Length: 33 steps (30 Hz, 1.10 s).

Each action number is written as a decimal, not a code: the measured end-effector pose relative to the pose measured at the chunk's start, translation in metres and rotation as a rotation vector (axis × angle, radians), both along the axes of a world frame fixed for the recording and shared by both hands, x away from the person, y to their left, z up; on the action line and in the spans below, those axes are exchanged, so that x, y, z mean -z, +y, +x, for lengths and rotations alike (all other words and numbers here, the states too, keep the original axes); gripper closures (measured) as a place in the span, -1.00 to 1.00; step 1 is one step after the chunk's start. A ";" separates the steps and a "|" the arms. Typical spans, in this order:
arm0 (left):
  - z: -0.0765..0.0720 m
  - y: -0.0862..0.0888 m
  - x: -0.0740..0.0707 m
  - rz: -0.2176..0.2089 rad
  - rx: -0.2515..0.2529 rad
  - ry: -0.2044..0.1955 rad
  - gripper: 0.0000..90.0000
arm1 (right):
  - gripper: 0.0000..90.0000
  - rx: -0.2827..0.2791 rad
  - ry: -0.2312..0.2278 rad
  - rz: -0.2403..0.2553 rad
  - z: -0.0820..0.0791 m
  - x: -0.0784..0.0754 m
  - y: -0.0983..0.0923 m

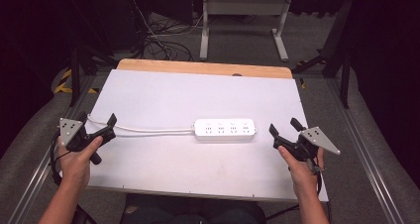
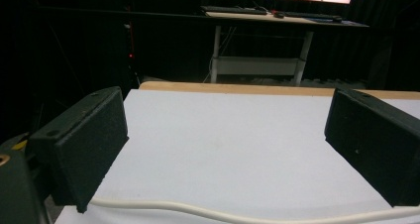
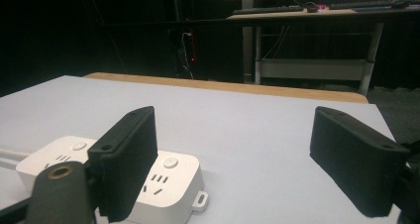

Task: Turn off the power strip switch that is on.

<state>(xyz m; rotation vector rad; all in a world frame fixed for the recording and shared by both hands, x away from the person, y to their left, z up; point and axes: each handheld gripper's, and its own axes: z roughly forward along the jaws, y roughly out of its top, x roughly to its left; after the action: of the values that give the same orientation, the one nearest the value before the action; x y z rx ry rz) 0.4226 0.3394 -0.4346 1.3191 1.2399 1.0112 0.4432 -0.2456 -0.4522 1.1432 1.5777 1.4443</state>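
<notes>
White plastic power strip (image 1: 225, 129) lying flat mid-table on the white sheet (image 1: 198, 92), long axis running left to right, sockets facing up, rounded corners, a small mounting tab at its right end. No readable writing. White round cord (image 1: 143, 130) leaving its left end, trailing to the table's left edge. Left gripper (image 1: 97, 125) over that cord, jaws spread wide. Right gripper (image 1: 285, 128) just right of the strip, jaws apart, nothing between.

The high view looks forward and down over the whole white worktop (image 1: 198, 90). Each gripper view sits low, close above that worktop, facing its far wooden edge and a distant desk (image 2: 277, 17). The right gripper view shares the power strip (image 3: 163, 179) with the high view.
</notes>
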 end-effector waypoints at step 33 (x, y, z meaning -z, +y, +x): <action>0.004 0.000 0.000 -0.022 0.010 0.001 -0.90 | 1.00 -0.162 0.068 -0.078 -0.003 -0.040 0.006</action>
<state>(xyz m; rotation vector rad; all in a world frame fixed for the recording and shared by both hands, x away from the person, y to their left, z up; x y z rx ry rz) 0.4270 0.3398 -0.4346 1.3080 1.2408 0.9874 0.4407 -0.2398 -0.4124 1.0494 1.7937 1.4461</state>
